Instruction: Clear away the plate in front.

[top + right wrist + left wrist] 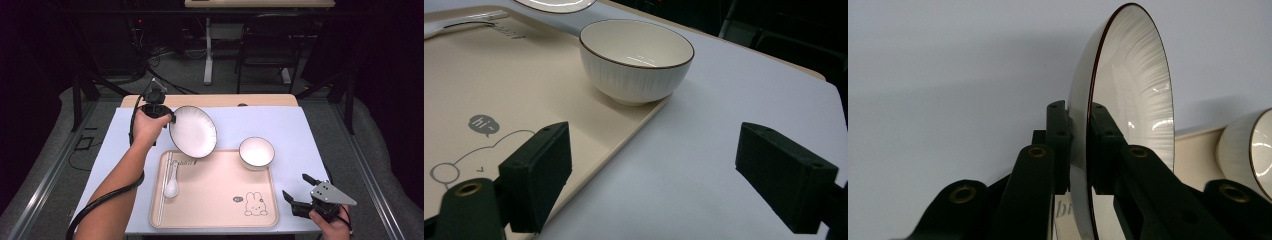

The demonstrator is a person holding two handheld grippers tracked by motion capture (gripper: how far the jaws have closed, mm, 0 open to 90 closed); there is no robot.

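A white plate (193, 131) with fine ribbing and a dark rim is seen left of centre; a matching ribbed white bowl (256, 152) is shown to its right. A beige tray (215, 190), printed with a rabbit outline (255, 204), is set on a pale lavender tabletop (295, 130).

Your high view looks forward and down from above your side of the table, taking in the whole tray (215, 200). Your left gripper view sits very close to the plate (1128, 115) past the tray's far edge. Your right gripper view looks low across the tray's right edge; all three share the bowl (636, 60).
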